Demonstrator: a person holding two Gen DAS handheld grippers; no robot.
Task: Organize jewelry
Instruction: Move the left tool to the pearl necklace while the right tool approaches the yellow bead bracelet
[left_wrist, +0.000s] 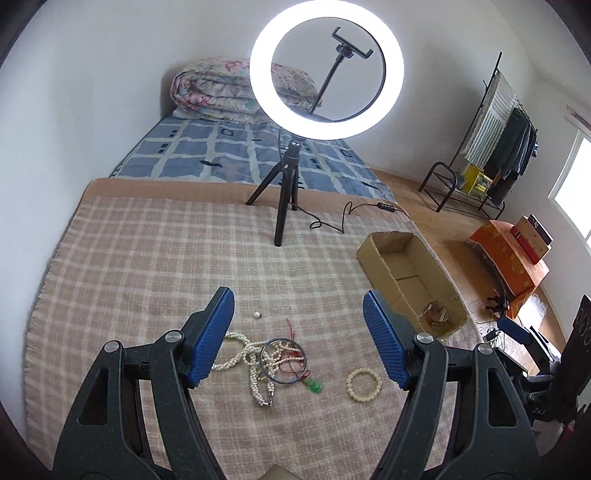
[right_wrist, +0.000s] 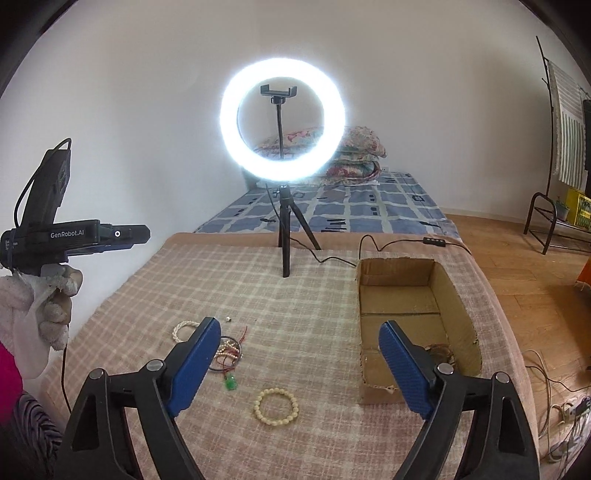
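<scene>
A tangle of pearl necklaces, a dark bangle and red cord (left_wrist: 271, 356) lies on the plaid cloth, with a green pendant (left_wrist: 315, 386) at its edge. A cream bead bracelet (left_wrist: 364, 384) lies to its right; it also shows in the right wrist view (right_wrist: 276, 406). The tangle (right_wrist: 225, 350) and the pendant (right_wrist: 230, 383) show there too. A small silver bead (left_wrist: 257, 315) lies apart. A cardboard box (right_wrist: 458, 306) holds a brownish bracelet (left_wrist: 435, 314). My left gripper (left_wrist: 298, 306) is open above the tangle. My right gripper (right_wrist: 300, 334) is open above the bracelet.
A lit ring light on a tripod (right_wrist: 285, 236) stands at the far side of the cloth, its cable (right_wrist: 369, 243) running right. The left gripper body and a gloved hand (right_wrist: 55, 236) show at the left. Bed, clothes rack (left_wrist: 495, 140) and floor lie beyond.
</scene>
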